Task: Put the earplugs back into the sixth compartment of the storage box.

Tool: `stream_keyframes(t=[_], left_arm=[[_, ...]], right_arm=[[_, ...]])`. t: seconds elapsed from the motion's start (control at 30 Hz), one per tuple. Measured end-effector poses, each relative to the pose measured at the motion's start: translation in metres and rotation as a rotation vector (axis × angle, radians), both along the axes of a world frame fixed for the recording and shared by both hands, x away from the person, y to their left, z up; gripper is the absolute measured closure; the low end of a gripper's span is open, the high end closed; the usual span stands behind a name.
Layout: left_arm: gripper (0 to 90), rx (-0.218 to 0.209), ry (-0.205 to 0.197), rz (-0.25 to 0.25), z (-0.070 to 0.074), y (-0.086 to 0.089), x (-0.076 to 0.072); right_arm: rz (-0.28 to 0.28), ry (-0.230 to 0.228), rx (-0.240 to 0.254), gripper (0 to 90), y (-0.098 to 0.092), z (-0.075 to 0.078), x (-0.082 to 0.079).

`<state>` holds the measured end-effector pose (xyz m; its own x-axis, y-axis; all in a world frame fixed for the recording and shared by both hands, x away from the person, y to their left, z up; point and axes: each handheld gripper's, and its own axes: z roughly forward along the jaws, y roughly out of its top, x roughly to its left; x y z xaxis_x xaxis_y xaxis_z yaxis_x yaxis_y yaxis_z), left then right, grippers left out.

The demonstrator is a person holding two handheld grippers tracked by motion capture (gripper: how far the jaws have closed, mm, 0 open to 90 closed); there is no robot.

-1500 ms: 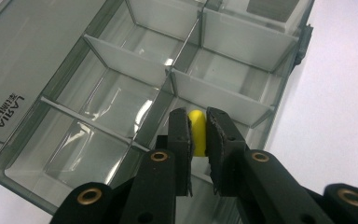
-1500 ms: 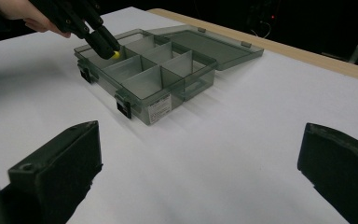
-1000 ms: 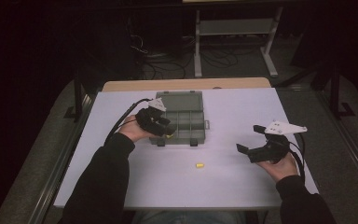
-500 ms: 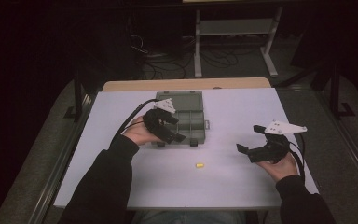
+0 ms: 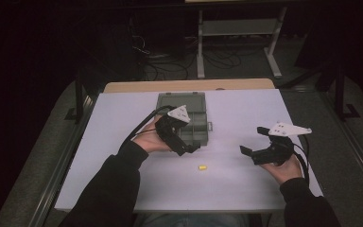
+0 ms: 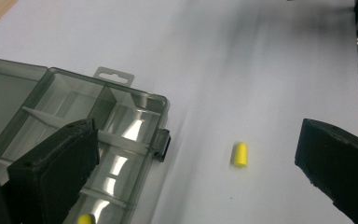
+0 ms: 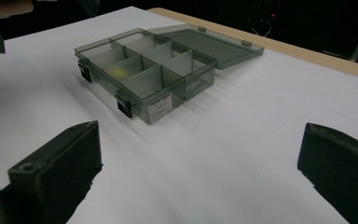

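Note:
A clear grey compartment box (image 5: 194, 112) lies open on the white table (image 5: 123, 179), its lid (image 7: 214, 44) folded back. One small yellow piece (image 7: 119, 71) rests in a compartment, seen too at the near edge of the box (image 6: 85, 218). A second yellow piece (image 5: 201, 167) lies loose on the table in front of the box (image 6: 239, 154). My left gripper (image 5: 189, 149) hovers over the box's front right corner; its jaws have just been opening and stand wide with nothing held. My right gripper (image 5: 252, 140) is open and empty at the right, facing the box.
A wooden strip (image 5: 189, 85) borders the table's far edge. Beyond it are a metal rack (image 5: 236, 28) and floor cables in the dark. Bare white table surrounds the box on all sides.
The left gripper has moved right and toward the person, from over the box's left part to its front right corner, and its jaws have opened. The right gripper has stayed put.

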<state>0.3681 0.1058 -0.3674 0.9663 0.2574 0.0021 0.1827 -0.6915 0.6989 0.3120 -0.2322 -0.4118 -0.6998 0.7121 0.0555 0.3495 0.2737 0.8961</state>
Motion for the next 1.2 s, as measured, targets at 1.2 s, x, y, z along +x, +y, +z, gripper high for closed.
stream_keyframes(t=[1.2], left_arm=[[15.2, 0.152, 0.053, -0.182, -0.064, -0.042, -0.027]], right_arm=[[0.002, -0.002, 0.001, 0.0, 0.000, 0.000, 0.000]])
